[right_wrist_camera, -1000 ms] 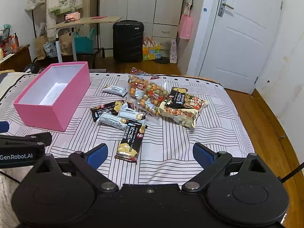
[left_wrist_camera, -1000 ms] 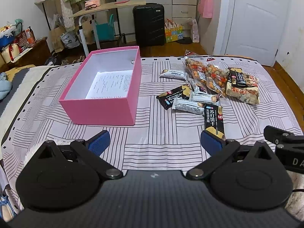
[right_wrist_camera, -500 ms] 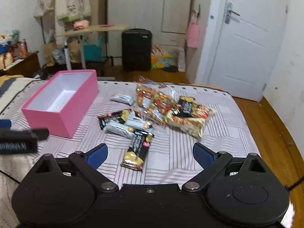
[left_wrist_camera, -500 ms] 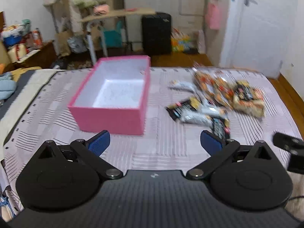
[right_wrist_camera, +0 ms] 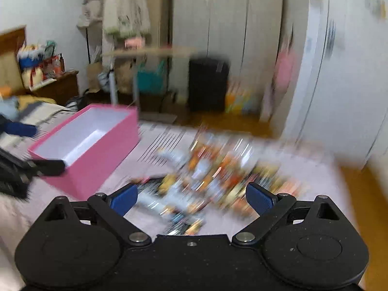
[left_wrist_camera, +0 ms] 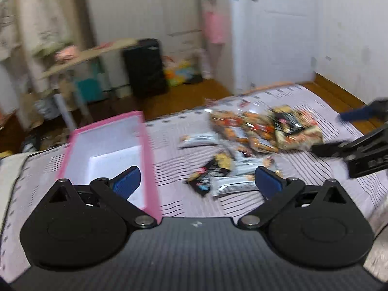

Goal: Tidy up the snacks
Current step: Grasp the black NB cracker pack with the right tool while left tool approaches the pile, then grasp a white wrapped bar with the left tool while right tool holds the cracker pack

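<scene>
Pink cardboard: an open box point(left_wrist_camera: 106, 150) with a white lining sits on the striped bedspread point(left_wrist_camera: 315, 184), left of centre in the left wrist view and in the middle left of the right wrist view point(right_wrist_camera: 97, 152). Nothing can be made out inside it.

The snacks point(left_wrist_camera: 247, 145) lie in a loose heap on the bedspread, to the right of the box and apart from it. In the left wrist view the orange-and-red bags sit at the far end of the heap, with dark and silver bar wrappers nearer the camera. In the right wrist view the heap point(right_wrist_camera: 213, 177) is heavily smeared by motion blur (individual packets cannot be told apart there).

The left gripper point(left_wrist_camera: 197, 181) has its blue pads spread wide with nothing between them; one pad overlaps the box's near corner in the picture, the other the nearest wrappers. Contact cannot be confirmed.

The right gripper point(right_wrist_camera: 191, 197) is wide apart and its jaws are closing; no packet is gripped, the heap merely showing beyond the gap. It also appears at the right edge of the left wrist view point(left_wrist_camera: 349, 133).

Behind the bed stand a black suitcase point(left_wrist_camera: 145, 68) and a white door point(left_wrist_camera: 274, 31).
</scene>
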`<action>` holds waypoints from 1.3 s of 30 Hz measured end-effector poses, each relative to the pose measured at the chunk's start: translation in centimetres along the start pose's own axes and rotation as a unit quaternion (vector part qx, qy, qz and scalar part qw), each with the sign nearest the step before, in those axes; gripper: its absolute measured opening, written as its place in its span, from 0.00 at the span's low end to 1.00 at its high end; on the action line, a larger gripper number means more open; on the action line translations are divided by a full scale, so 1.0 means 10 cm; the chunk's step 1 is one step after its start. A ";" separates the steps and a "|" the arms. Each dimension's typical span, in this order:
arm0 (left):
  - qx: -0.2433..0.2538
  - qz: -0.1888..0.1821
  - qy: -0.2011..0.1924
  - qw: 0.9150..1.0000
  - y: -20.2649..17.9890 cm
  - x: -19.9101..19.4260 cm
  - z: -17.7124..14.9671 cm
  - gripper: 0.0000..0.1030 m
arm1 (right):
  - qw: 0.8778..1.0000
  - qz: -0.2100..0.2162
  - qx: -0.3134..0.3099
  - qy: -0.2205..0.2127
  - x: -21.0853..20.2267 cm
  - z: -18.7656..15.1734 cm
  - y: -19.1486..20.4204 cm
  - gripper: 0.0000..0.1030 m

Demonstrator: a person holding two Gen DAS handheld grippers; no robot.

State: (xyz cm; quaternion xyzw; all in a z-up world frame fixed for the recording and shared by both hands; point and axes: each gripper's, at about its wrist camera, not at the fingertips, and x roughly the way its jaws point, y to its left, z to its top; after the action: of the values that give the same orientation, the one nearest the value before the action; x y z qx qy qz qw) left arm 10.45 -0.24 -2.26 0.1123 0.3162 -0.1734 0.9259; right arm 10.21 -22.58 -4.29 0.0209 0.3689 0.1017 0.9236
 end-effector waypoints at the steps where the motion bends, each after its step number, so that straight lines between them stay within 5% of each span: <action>1: 0.010 -0.012 0.011 1.000 -0.02 0.13 0.04 0.97 | 0.999 0.017 0.024 0.024 0.12 -0.03 -0.05 0.89; 8: 0.088 -0.060 0.046 0.993 -0.16 0.87 0.09 0.78 | 0.992 0.021 0.029 0.123 0.80 -0.35 0.02 0.84; 13: 0.114 -0.123 0.112 0.979 -0.25 1.44 0.07 0.66 | 0.982 0.043 0.043 0.181 1.16 -0.49 -0.05 0.69; 17: 0.117 -0.131 0.119 0.977 -0.26 1.78 0.06 0.66 | 0.981 0.024 0.052 0.185 1.27 -0.57 -0.06 0.71; 27: 0.060 -0.220 0.178 0.957 -0.14 2.10 -0.07 0.36 | 0.989 -0.014 -0.007 0.146 1.29 -0.62 0.12 0.66; 32: 0.051 -0.258 0.202 0.944 -0.18 2.04 -0.09 0.36 | 0.989 -0.014 -0.005 0.144 1.20 -0.60 0.03 0.61; 39: 0.128 -0.220 0.192 0.948 -0.33 1.92 -0.19 0.43 | 0.986 -0.022 0.015 0.164 1.17 -0.63 -0.05 0.68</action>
State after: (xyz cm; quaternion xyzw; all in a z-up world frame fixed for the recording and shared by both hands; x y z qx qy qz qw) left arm 22.28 -7.49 -16.02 0.1885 0.4799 -0.3873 0.7643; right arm 14.24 -20.89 -16.90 0.0097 0.5174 0.0778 0.8521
